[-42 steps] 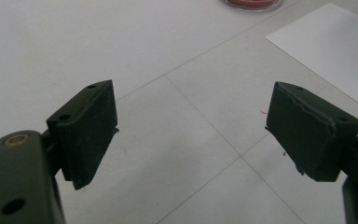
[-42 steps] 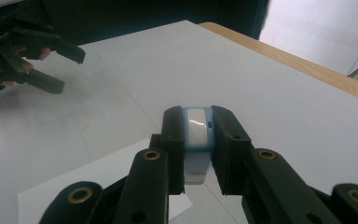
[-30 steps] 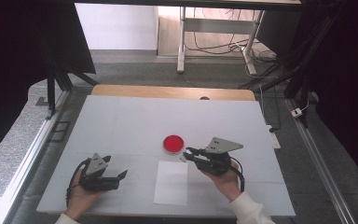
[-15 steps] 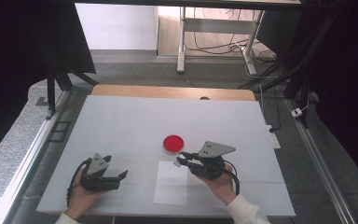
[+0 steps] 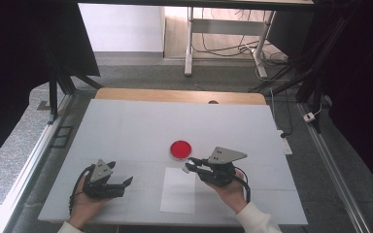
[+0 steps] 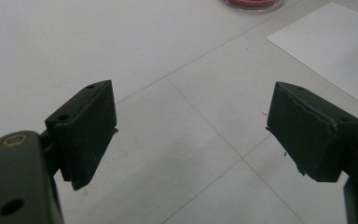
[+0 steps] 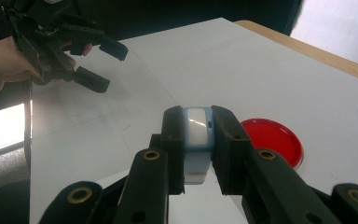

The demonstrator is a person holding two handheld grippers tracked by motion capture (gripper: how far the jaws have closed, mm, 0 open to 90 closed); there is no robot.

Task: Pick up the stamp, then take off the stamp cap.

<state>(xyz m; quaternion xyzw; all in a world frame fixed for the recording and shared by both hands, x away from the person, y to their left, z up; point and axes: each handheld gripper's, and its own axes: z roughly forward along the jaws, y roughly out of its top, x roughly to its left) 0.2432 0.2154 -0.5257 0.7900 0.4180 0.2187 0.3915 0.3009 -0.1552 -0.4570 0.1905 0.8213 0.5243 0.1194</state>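
My right gripper [image 5: 190, 165] is shut on a small white-and-pale-blue block [image 7: 196, 126], held just above the far edge of a white paper sheet [image 5: 178, 190]. A round red dish [image 5: 178, 149] lies on the table just beyond the jaws; in the right gripper view the red dish [image 7: 272, 137] is right of them. At the front left, my left gripper [image 5: 127, 181] rests low over the table, open and holding nothing. From its own camera, the left gripper [image 6: 191, 135] has bare table between its jaws, with the paper sheet [image 6: 335, 28] and the red dish [image 6: 251, 3] ahead.
The white table [image 5: 126, 126] has a wooden strip along its far edge. Dark frame legs and cables stand beyond it. The left gripper [image 7: 102, 65] and its hand appear at the upper left of the right gripper view.
The right gripper has shifted slightly toward the near side and left, still shut on the block. The left gripper has stayed in place.
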